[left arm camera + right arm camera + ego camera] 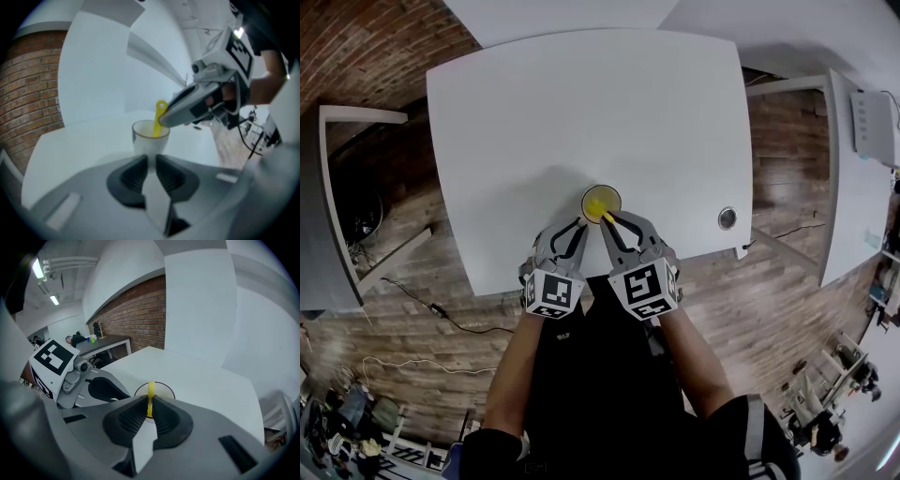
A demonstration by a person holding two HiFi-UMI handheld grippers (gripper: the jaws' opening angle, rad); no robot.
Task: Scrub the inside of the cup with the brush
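Right claw [149,401] tight on yellow brush [151,389] in the cup [143,140], left claw [151,159] seemingly tight on its wall

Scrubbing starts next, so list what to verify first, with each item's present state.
1. Brush clamped in right gripper: ok, jaws shut on its yellow handle.
2. Brush end inside cup: ok, the handle runs down past the rim.
3. Cup upright on table: ok.
4. Cup held by left gripper: not ok, its jaws are nearly together at the cup's wall, not around it.
5. Left gripper touching the cup: cannot tell.
6. Brush reaching the cup's bottom: cannot tell, hidden inside.
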